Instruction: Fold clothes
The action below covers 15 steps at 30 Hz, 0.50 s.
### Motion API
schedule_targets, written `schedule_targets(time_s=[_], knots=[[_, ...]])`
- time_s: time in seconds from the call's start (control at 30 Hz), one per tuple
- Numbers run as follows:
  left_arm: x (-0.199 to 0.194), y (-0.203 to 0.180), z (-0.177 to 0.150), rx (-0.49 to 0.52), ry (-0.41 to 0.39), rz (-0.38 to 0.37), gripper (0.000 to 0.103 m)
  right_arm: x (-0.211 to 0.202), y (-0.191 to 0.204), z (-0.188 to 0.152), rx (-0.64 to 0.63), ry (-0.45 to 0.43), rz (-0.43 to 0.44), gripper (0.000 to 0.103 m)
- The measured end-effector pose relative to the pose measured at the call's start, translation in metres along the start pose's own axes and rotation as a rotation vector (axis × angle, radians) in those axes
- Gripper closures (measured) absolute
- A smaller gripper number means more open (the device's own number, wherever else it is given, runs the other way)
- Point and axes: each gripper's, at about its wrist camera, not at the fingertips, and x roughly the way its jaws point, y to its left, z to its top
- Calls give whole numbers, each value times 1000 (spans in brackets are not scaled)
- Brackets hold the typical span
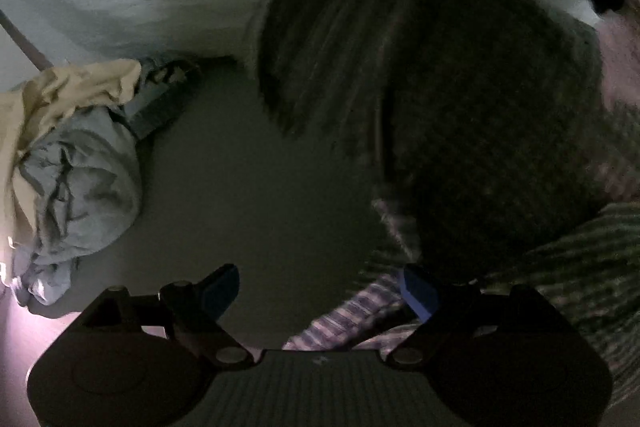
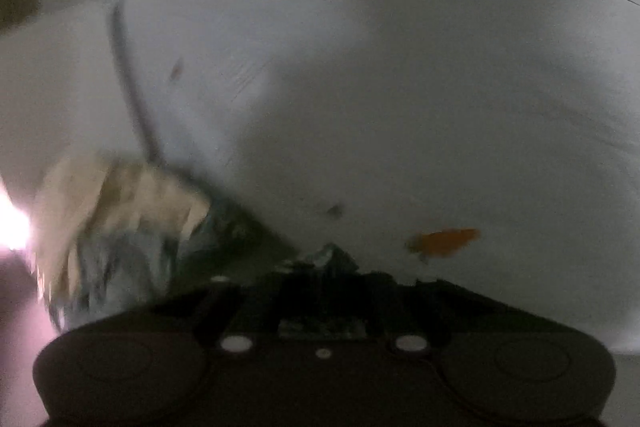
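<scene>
Left tool (image 1: 320, 293), spread wide and empty, hangs over the striped garment (image 1: 352, 311) lying just right; right tool (image 2: 320, 279) pinches dark cloth (image 2: 332, 259).

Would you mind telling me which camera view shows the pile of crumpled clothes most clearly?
The left wrist view: the pile of crumpled clothes, cream over pale grey-blue, lies sharp at the left edge. The right wrist view shows the same pile only as a motion-blurred smear at lower left.
</scene>
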Motion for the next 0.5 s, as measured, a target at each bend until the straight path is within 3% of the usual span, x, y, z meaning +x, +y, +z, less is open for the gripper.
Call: schedule_targets(time_s=[0.03,0.07,0.2,0.4,0.5], knots=[[3,-2,0,5,5,5,15,-3,4,-9,-29,9,-6,55],[6,-4,0,11,9,11,15,-8,3,-20,-39,19,-15,49],[8,-14,-6,48,10,-2,15,-42,-43,-83,71,116,-100,42],[10,-25,-19,59,51,-43,15,-122,-133,-196,393,346,-456,40],[15,-20,-20,30,80,-67,15,-149,-142,-230,551,375,-468,37]])
